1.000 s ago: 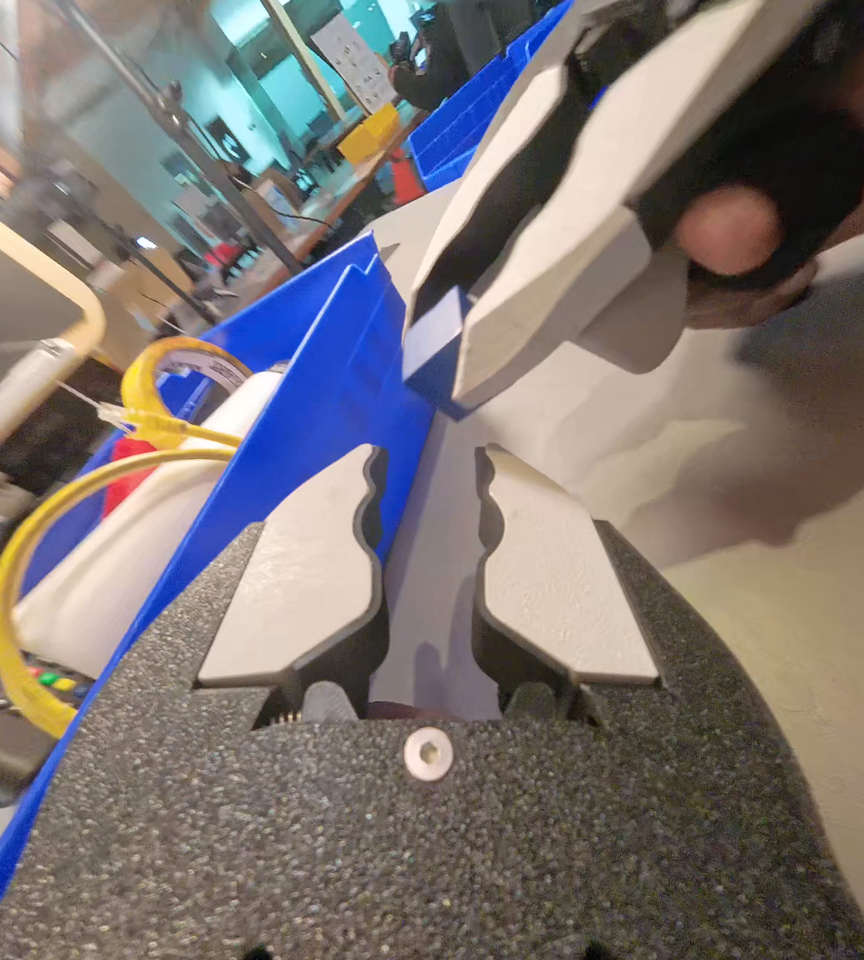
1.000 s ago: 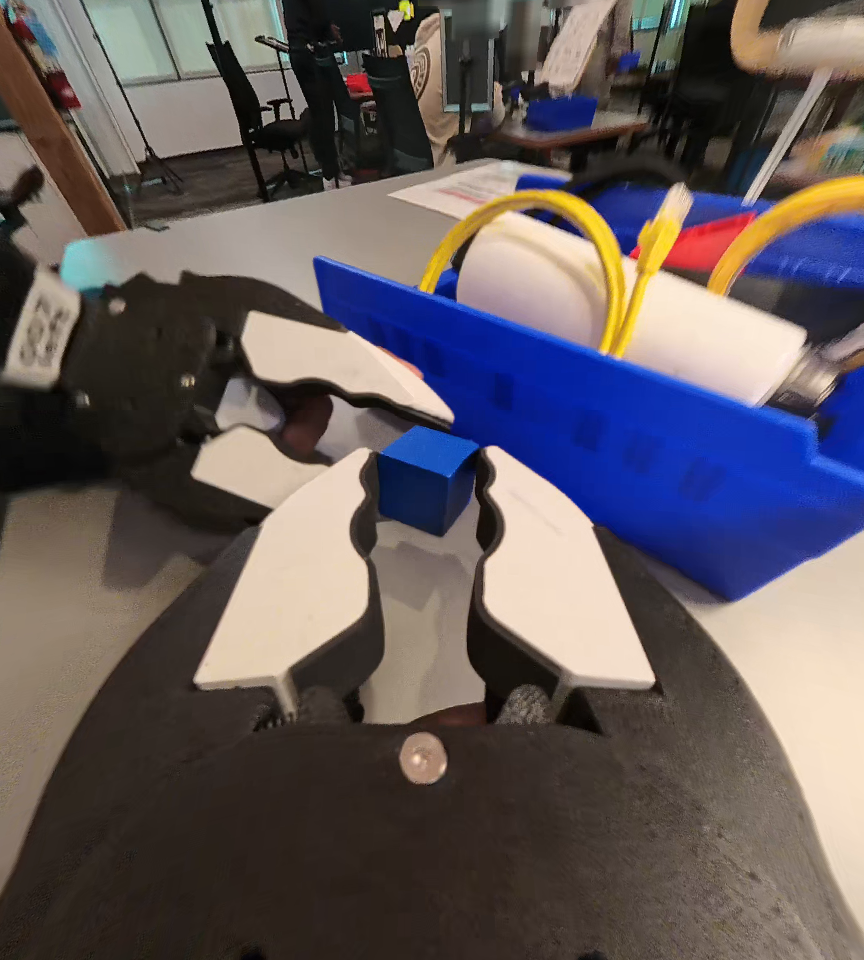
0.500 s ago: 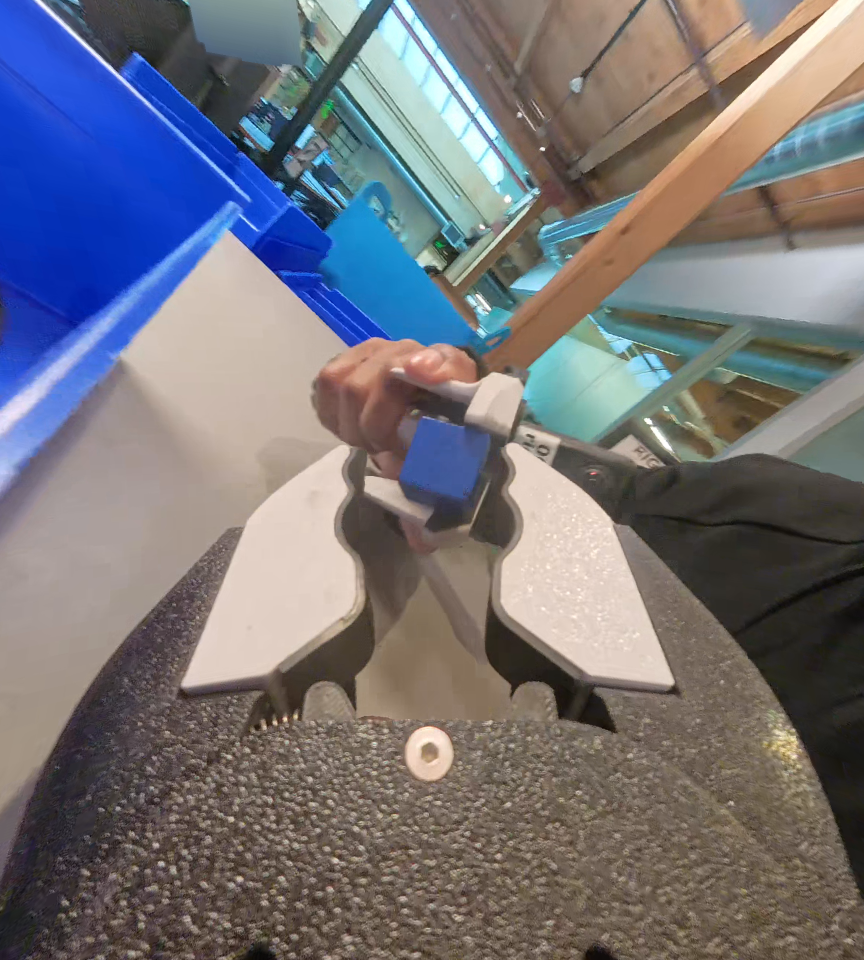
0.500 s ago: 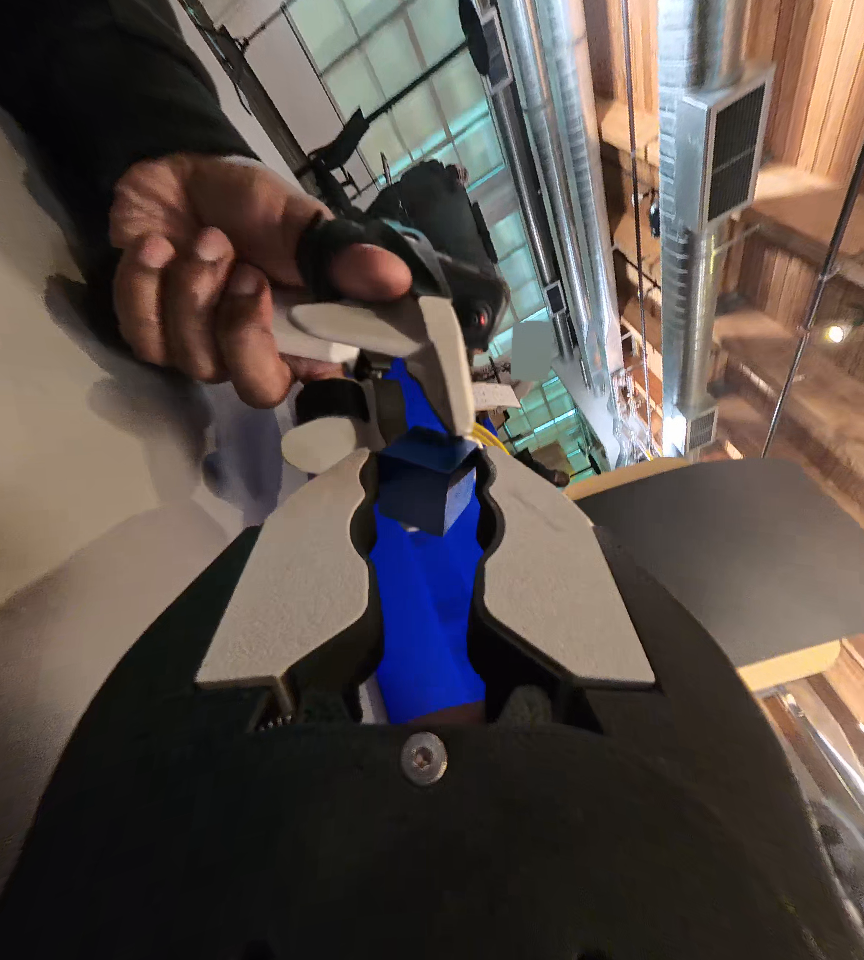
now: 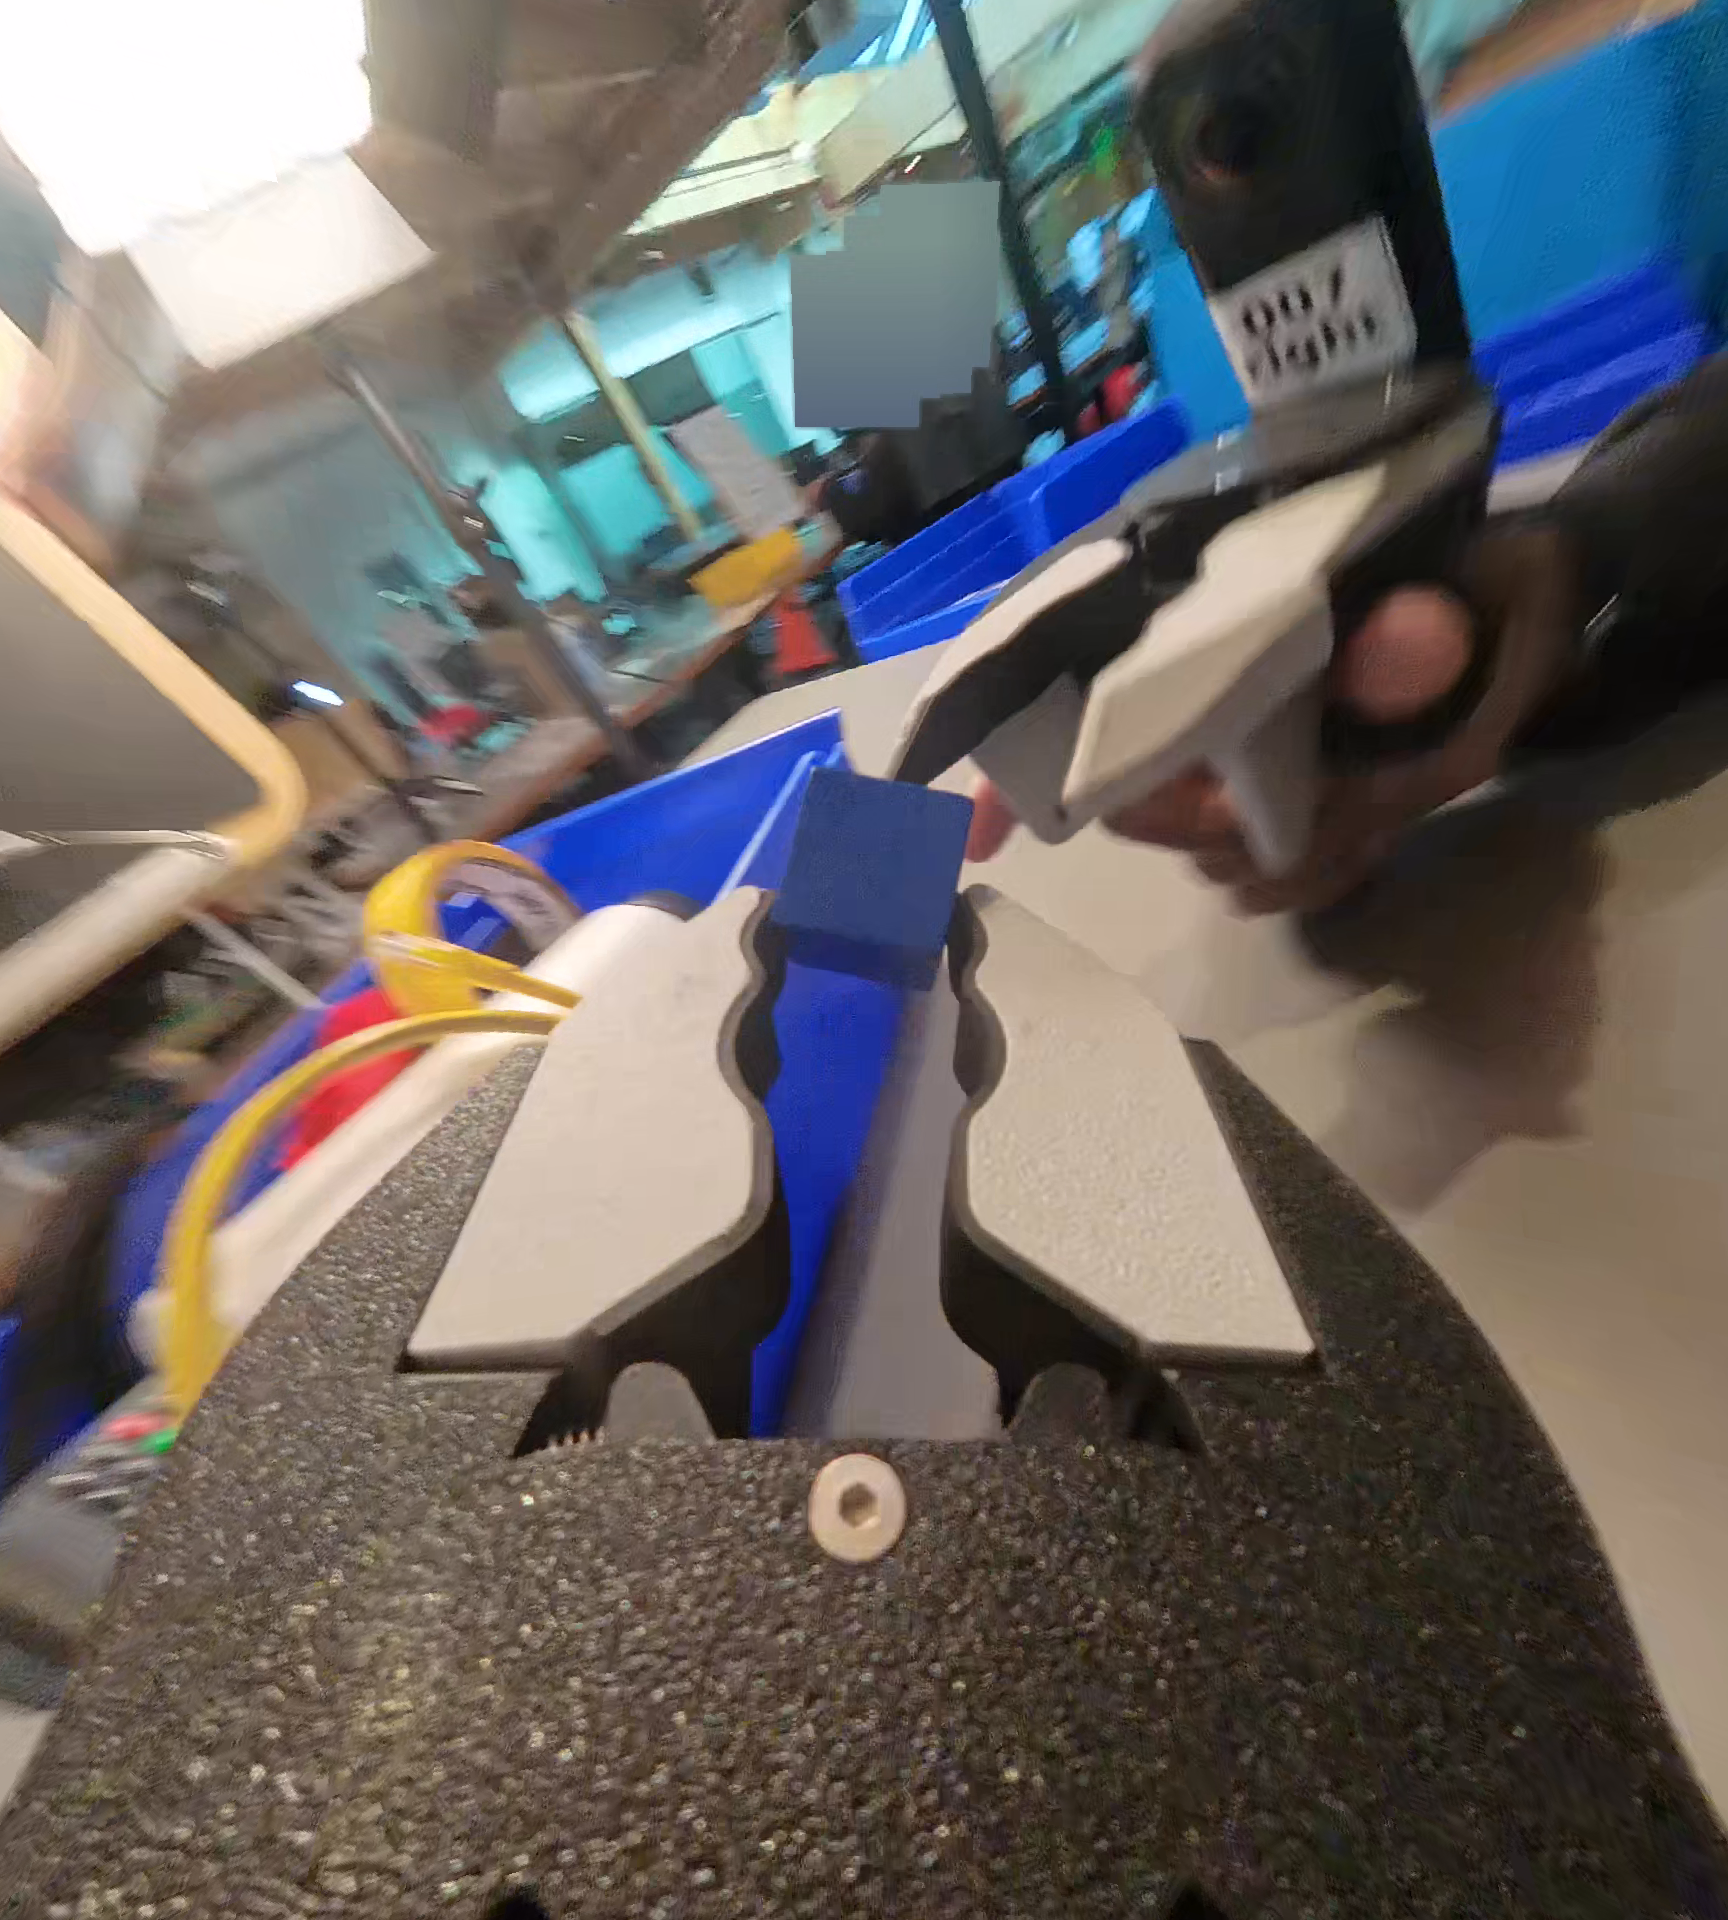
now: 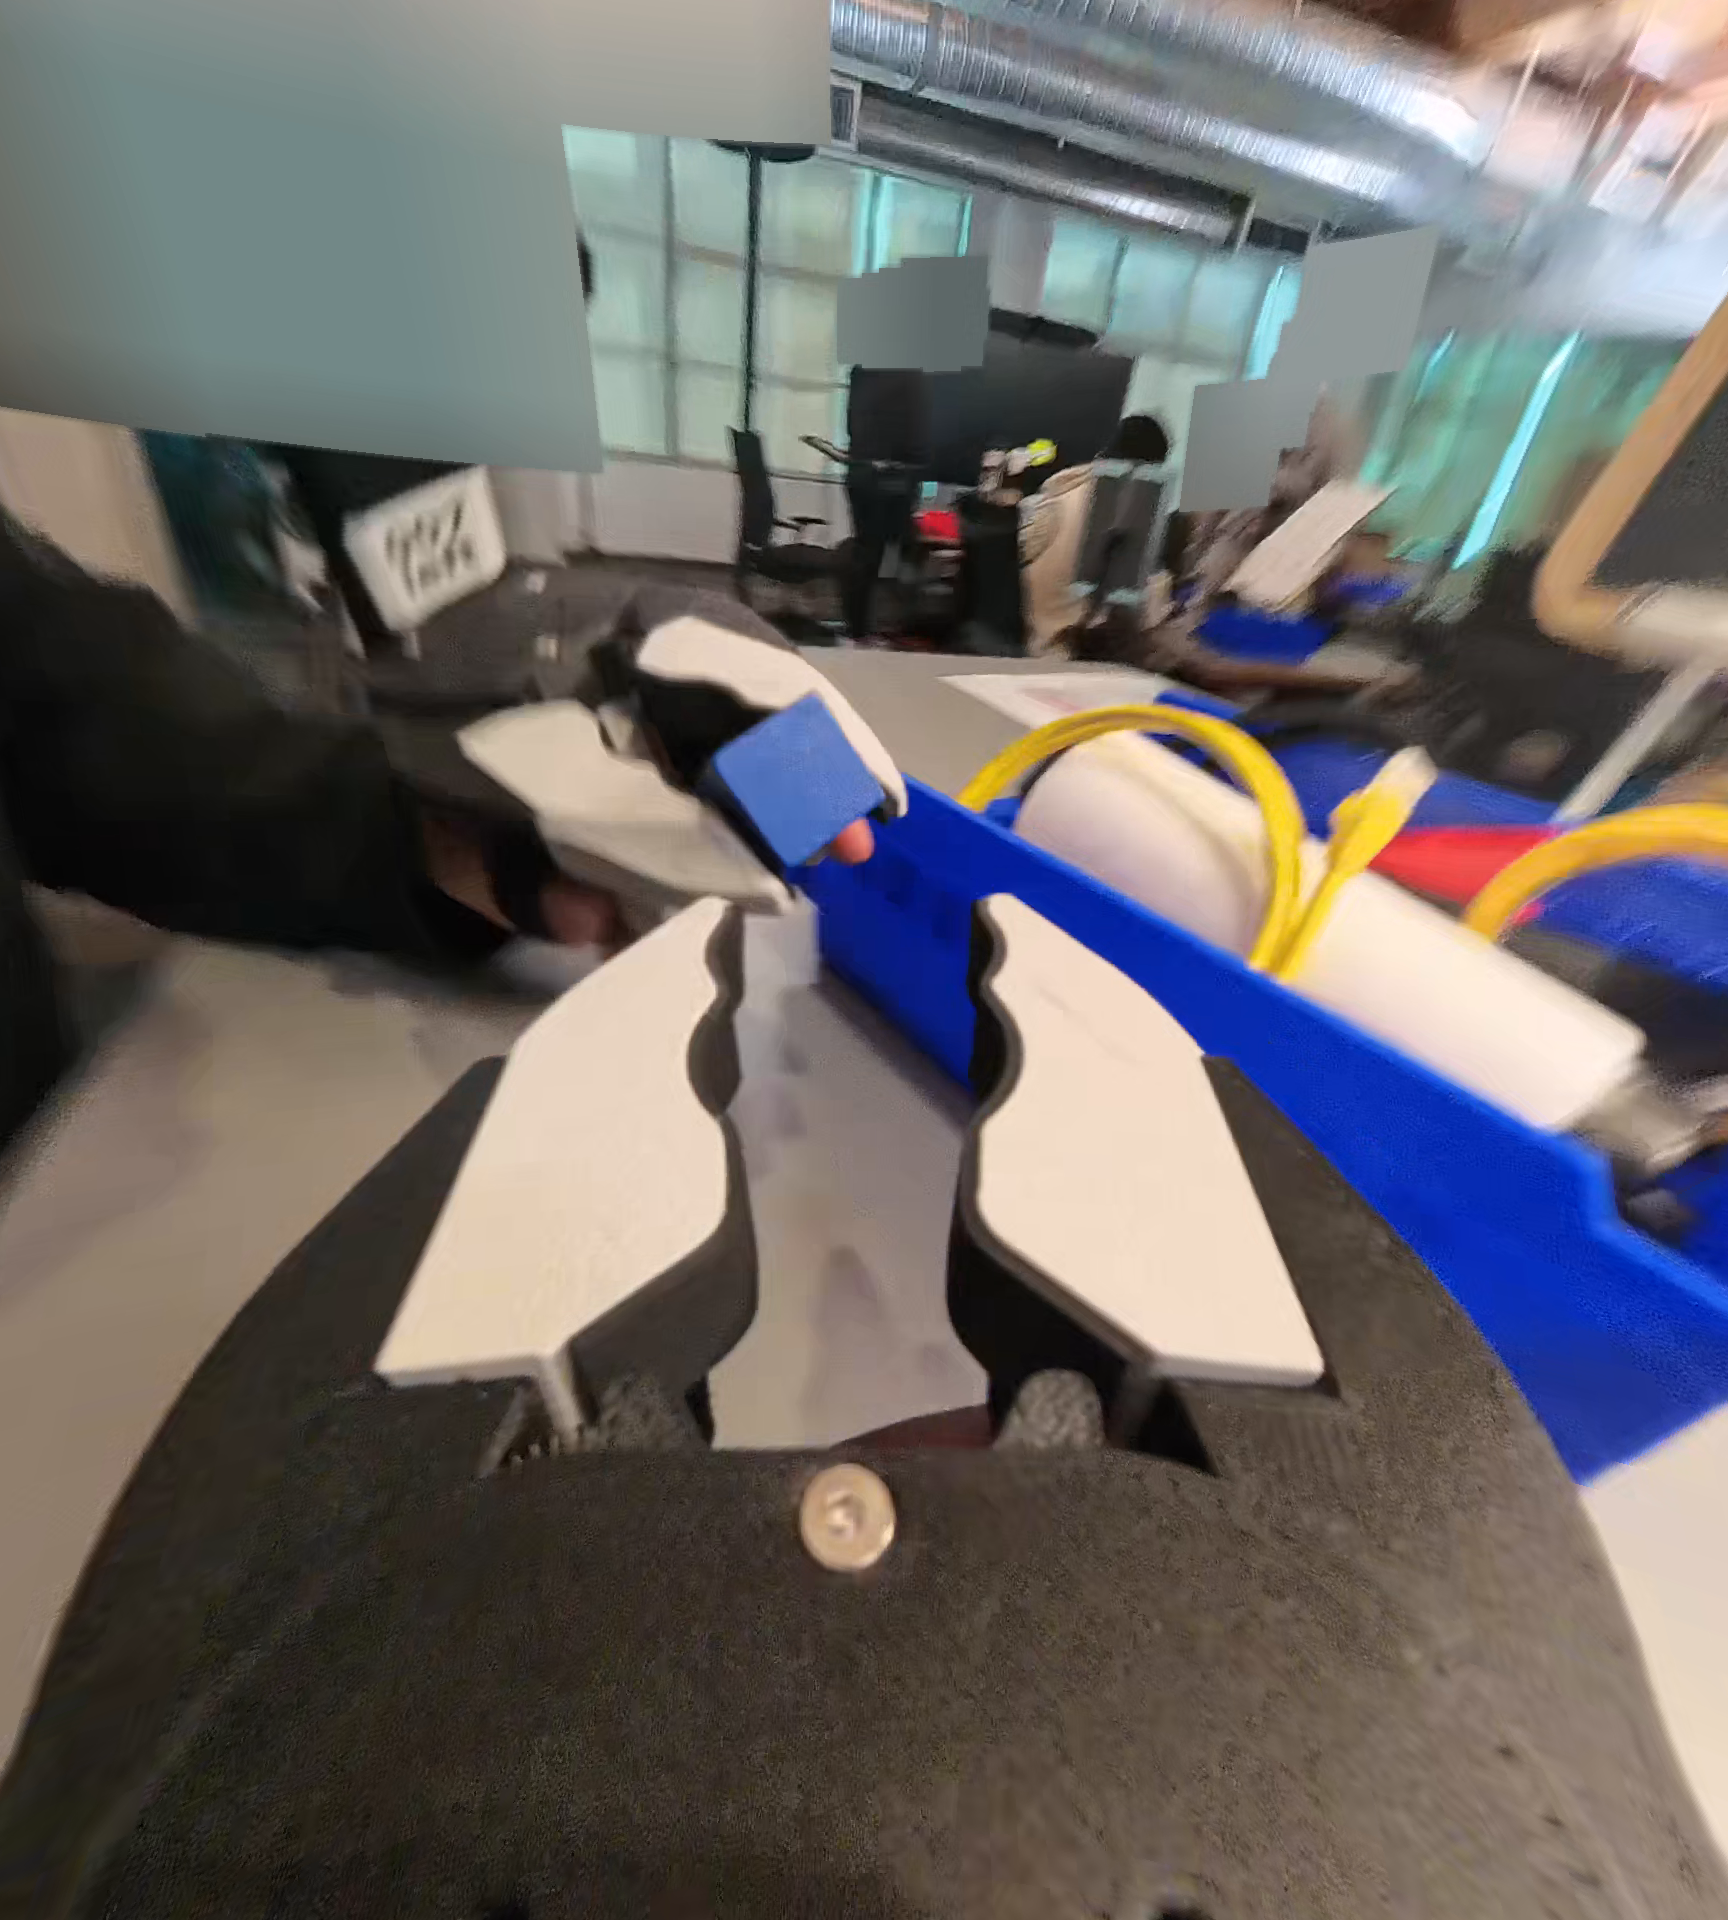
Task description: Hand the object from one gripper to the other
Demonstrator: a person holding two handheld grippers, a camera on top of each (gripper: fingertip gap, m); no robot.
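Note:
The blue cube (image 5: 870,878) sits between the fingertips of my left gripper (image 5: 865,914), which is shut on it above the edge of the blue bin (image 5: 652,831). My right gripper (image 5: 985,779) shows in the left wrist view just beyond the cube, with its jaws apart and one fingertip close to the cube's top corner. In the right wrist view my right gripper (image 6: 849,914) is open and empty. Ahead of it, my left gripper (image 6: 829,842) holds the cube (image 6: 798,779) over the grey table (image 6: 112,1195).
The blue bin (image 6: 1255,1143) stands to the right on the table. It holds a white roll (image 6: 1151,862), yellow cables (image 6: 1255,769) and a red item (image 6: 1442,852). A person's dark sleeve (image 6: 164,790) fills the left. More blue bins (image 5: 995,540) stand behind.
Half a second ago both grippers were around the cube. Now the right gripper has let go and drawn back, and the left gripper alone holds the cube. Both views have swung level.

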